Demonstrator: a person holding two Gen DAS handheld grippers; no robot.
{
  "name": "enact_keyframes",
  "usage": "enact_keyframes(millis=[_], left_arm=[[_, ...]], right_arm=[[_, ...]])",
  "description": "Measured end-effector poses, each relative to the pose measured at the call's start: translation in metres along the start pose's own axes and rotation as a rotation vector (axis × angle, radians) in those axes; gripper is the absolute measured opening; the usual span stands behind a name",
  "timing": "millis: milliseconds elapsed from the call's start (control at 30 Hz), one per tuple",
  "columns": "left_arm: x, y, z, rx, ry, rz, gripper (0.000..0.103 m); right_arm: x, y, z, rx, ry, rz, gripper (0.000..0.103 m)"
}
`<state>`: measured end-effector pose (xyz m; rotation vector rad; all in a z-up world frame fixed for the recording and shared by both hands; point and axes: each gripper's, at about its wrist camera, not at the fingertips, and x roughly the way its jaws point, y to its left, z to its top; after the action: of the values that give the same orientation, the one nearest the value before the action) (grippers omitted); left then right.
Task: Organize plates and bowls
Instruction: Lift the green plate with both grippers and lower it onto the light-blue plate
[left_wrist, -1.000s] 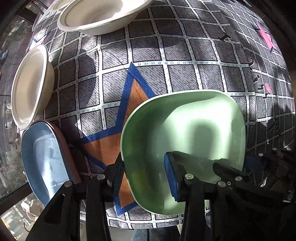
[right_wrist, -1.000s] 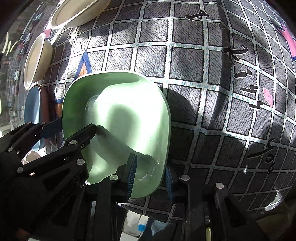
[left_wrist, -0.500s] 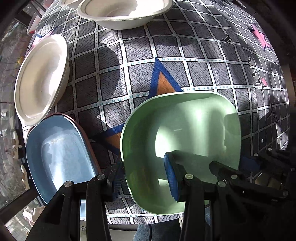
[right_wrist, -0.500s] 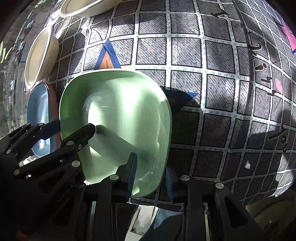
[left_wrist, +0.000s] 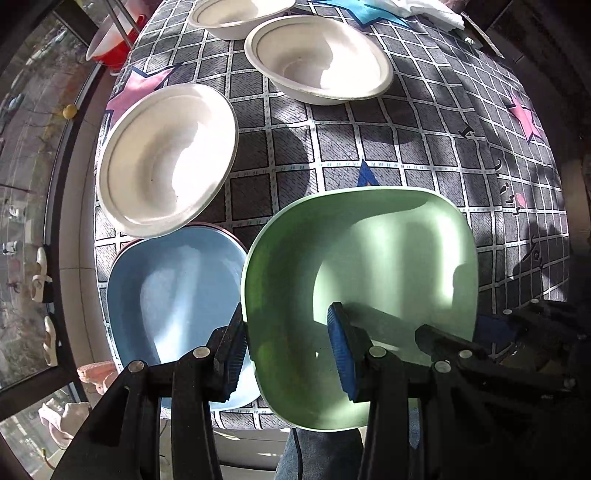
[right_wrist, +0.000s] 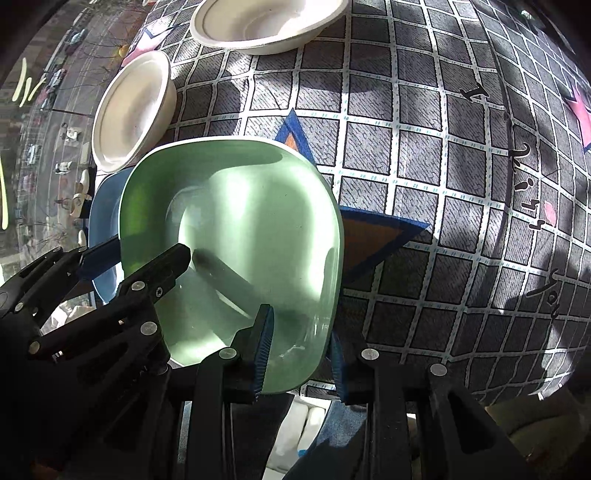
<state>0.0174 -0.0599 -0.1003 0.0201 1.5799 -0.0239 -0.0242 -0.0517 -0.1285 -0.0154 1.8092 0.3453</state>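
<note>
A green square plate (left_wrist: 373, 288) is held above the table by both grippers. My left gripper (left_wrist: 288, 354) is shut on its left rim, one finger inside and one outside. My right gripper (right_wrist: 299, 350) is shut on its right rim; the plate also shows in the right wrist view (right_wrist: 236, 229). A blue plate (left_wrist: 173, 291) lies on a pink one at the table's near left edge, just left of and below the green plate. Three white bowls sit beyond: one near left (left_wrist: 166, 158), one at centre back (left_wrist: 317, 59), one farther back (left_wrist: 236, 14).
The table carries a grey checked cloth (left_wrist: 424, 144) with star patterns. A red tub (left_wrist: 107, 48) stands off the far left corner. A white cloth (left_wrist: 424, 9) lies at the back. The table's near edge runs below the plates.
Both grippers have lifted the green plate and carried it left, toward the blue plate. More of the blue plate and the white bowls has come into view.
</note>
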Motion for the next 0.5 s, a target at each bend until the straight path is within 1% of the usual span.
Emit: enact_keyframes(millis=[133, 167, 233, 300, 333, 367, 400, 500], left_arm=[[-0.007, 0.041, -0.005, -0.044, -0.008, 0.021, 0.045], [-0.014, 0.059, -0.007, -0.056, -0.008, 0.024, 0.045], [-0.018, 0.082, -0.013, -0.08, -0.005, 0.033, 0.045], [-0.017, 0.095, -0.014, -0.102, 0.001, 0.04, 0.045], [-0.021, 0.108, -0.015, -0.112, 0.005, 0.042, 0.045], [-0.021, 0.116, -0.018, -0.121, 0.009, 0.045, 0.045], [-0.013, 0.115, -0.022, -0.13, 0.013, 0.049, 0.045], [-0.01, 0.13, -0.031, -0.144, 0.027, 0.06, 0.045]], right_arm=[[-0.001, 0.031, 0.008, -0.045, -0.001, 0.015, 0.032], [0.0, 0.042, 0.011, -0.057, 0.002, 0.02, 0.032], [0.005, 0.058, 0.015, -0.079, 0.007, 0.027, 0.032], [0.009, 0.077, 0.019, -0.102, 0.015, 0.032, 0.032], [0.012, 0.086, 0.02, -0.112, 0.02, 0.034, 0.032], [0.015, 0.095, 0.022, -0.122, 0.025, 0.037, 0.032], [0.017, 0.103, 0.024, -0.13, 0.029, 0.039, 0.032], [0.028, 0.125, 0.03, -0.15, 0.042, 0.042, 0.032]])
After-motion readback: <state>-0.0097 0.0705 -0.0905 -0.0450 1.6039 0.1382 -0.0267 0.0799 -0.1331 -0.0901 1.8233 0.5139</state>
